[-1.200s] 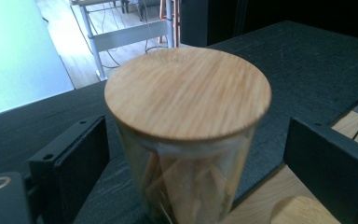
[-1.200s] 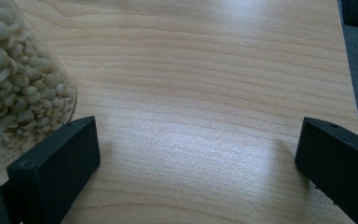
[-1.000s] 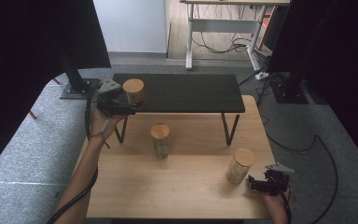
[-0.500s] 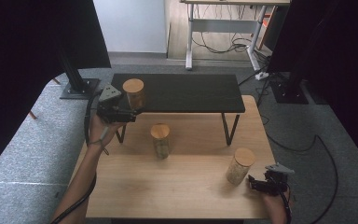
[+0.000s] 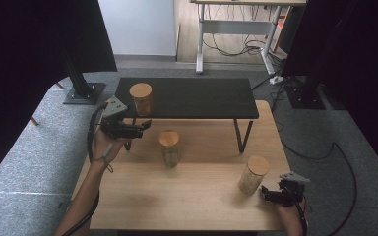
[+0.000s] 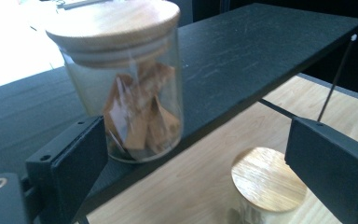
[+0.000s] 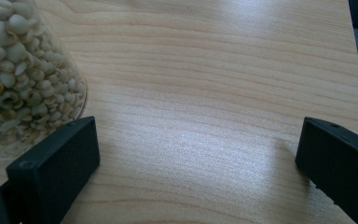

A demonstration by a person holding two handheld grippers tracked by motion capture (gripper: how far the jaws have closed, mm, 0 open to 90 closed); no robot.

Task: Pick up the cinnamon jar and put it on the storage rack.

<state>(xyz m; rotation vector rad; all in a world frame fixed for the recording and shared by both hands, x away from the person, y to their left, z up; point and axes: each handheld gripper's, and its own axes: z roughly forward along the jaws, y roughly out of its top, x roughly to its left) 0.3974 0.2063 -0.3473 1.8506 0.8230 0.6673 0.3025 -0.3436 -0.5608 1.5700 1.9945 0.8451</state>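
Observation:
A glass jar [image 5: 141,98] with a wooden lid and brown chips inside [image 6: 130,93] stands at the left end of the black shelf [image 5: 197,96]. My left gripper [image 5: 145,125] hangs open in front of and a little below it; the jar rises just past the left jaw, not between the pads. A second lidded jar [image 5: 169,147] stands mid-table, its lid [image 6: 266,179] low between the jaws. A third jar [image 5: 254,174], full of white beans [image 7: 23,79], stands near the front right. My right gripper [image 5: 266,194] rests beside it; its jaws have just been opening, with bare wood between them.
The wooden table [image 5: 197,196] carries the low black shelf on thin metal legs [image 5: 241,135]. Grey carpet surrounds it, with a black stand base [image 5: 83,93] at the back left, cables [image 5: 325,147] on the floor at the right and a desk frame [image 5: 236,34] behind.
My left gripper has drawn back from the shelf jar toward the near side and sunk a little. The jar stays on the shelf. The right hand has kept its place.

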